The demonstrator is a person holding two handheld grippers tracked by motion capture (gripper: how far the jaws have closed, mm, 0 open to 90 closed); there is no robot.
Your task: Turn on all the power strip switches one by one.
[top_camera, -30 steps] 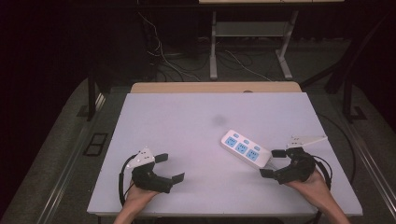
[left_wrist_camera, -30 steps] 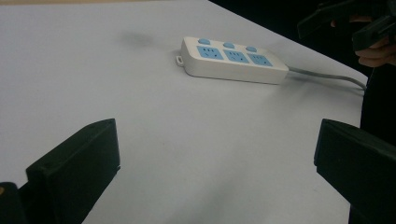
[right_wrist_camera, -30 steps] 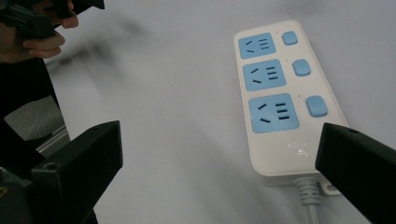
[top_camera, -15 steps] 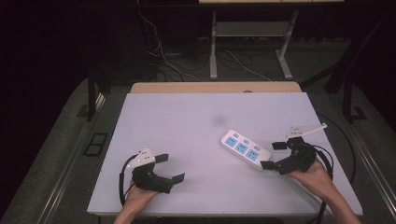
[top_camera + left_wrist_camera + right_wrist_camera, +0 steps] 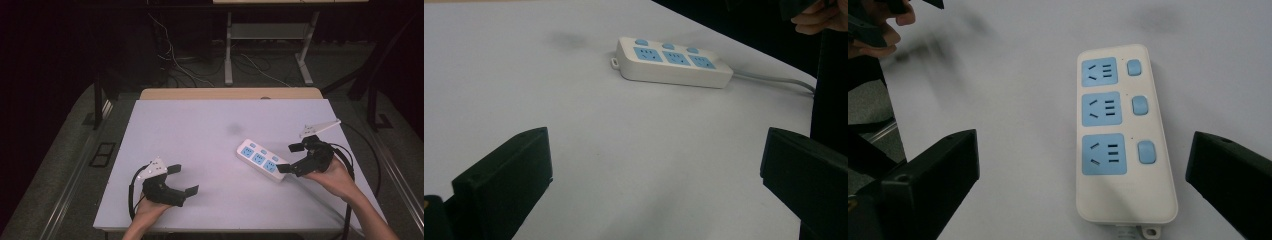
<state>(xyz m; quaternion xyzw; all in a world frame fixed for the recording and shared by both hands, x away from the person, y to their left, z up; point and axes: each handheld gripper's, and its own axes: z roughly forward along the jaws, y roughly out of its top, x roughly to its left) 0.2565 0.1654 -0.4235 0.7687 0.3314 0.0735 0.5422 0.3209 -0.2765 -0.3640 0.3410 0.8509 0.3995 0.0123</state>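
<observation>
A white power strip [image 5: 261, 159] with three blue sockets and three blue switches lies flat on the white table [image 5: 210, 125], right of centre. My right gripper [image 5: 288, 158] hovers open at its near right end, one jaw on either side of that end. In the right gripper view the power strip [image 5: 1120, 135] lies between the wide-apart jaws of the right gripper [image 5: 1083, 155], untouched. My left gripper [image 5: 182, 180] rests open at the front left, well away from the strip. From the left gripper [image 5: 656, 150], the power strip [image 5: 674, 62] lies far ahead.
A grey cable [image 5: 774, 80] runs off the strip's end towards the table's right edge. A faint dark smudge [image 5: 232, 129] marks the tabletop. A wooden board [image 5: 230, 93] borders the far edge; floor cables [image 5: 175, 65] and a desk frame [image 5: 267, 40] lie beyond.
My right gripper has moved forward and slightly left, up to the strip's near end. The left gripper and the strip have stayed put.
</observation>
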